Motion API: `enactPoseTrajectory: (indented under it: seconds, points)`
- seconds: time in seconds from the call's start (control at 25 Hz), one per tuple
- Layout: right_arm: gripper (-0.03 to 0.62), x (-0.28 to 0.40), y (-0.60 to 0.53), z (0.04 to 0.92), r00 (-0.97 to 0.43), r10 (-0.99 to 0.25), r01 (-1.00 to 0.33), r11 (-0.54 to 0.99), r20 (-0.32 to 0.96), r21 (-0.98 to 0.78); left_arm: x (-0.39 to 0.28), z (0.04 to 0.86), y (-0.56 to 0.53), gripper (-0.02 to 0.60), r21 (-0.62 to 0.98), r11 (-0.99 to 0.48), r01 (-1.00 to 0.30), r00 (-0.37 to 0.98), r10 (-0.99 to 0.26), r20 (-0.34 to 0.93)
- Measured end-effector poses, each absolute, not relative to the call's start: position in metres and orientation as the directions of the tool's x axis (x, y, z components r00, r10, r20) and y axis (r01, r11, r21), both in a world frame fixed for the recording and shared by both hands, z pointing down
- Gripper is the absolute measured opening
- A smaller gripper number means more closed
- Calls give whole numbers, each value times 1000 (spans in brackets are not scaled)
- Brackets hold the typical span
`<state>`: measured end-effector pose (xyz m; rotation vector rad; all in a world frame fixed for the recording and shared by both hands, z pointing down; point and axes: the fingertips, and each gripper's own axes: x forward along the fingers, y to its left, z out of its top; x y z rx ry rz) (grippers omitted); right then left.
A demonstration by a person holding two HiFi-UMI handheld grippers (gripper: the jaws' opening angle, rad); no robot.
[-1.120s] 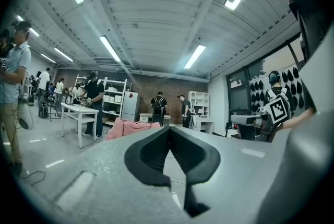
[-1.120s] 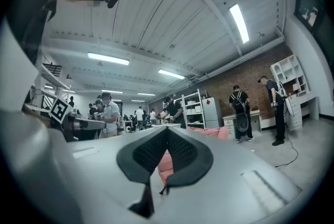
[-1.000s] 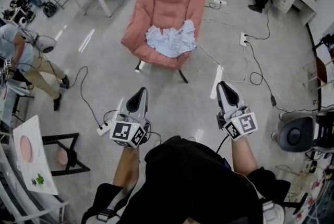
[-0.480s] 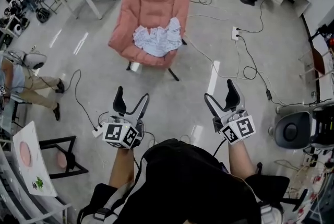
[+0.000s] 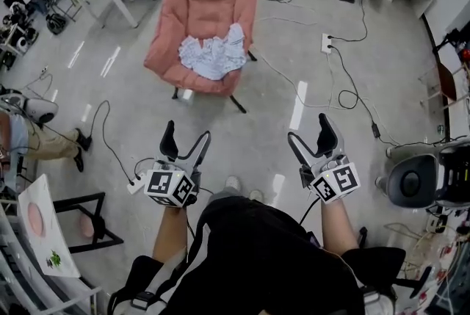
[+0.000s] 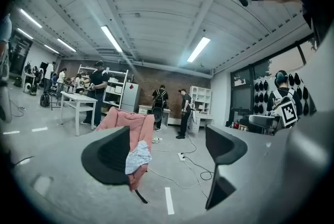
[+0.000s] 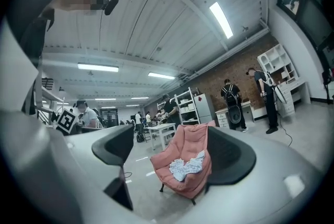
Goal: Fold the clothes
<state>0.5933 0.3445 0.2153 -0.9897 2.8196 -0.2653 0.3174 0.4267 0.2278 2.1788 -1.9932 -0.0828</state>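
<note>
I hold the left gripper [image 5: 186, 134] and the right gripper [image 5: 310, 130] level ahead of me. Their jaws have just been opening and now stand wide with nothing between them, ready, I judge, to take one edge of cloth each. The crumpled pale patterned garment [image 5: 213, 55] lies on the seat of the pink armchair [image 5: 209, 1], well apart from me across the floor [image 5: 250, 119]. I face the chair squarely so both grippers frame it, and no folding has begun.
</note>
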Motion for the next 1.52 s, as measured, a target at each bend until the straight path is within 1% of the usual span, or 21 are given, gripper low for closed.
enactPoseTrajectory:
  seconds: [0.24, 0.64, 0.8, 0.96, 1.16, 1.32, 1.52]
  points:
    - [419, 573, 317, 220, -775, -629, -608, 768, -63, -199, 300, 233, 403, 446, 180, -75, -981, 88, -994, 68]
    - [417, 477, 222, 215, -784, -620, -607, 777, -37, -167, 203, 227, 319, 446, 159, -69, -985, 76, -997, 35]
    - [416, 440, 189, 213, -779, -626, -615, 772, -26, -163, 167, 237, 288, 446, 171, -76, -982, 86, -995, 50]
    - [409, 413, 165, 219, -767, -642, -632, 758, -11, -161, 140, 249, 257, 446, 190, -109, -976, 125, -989, 75]
    - [386, 399, 133, 228, -738, -674, -667, 727, 17, -163, 128, 255, 223, 446, 191, -166, -967, 186, -978, 93]
    - [385, 394, 120, 233, -722, -691, -685, 708, 30, -175, 122, 271, 198, 445, 204, -197, -959, 225, -966, 130]
    - [377, 415, 92, 244, -686, -725, -722, 669, 60, -178, 138, 279, 156, 445, 208, -245, -947, 278, -949, 150]
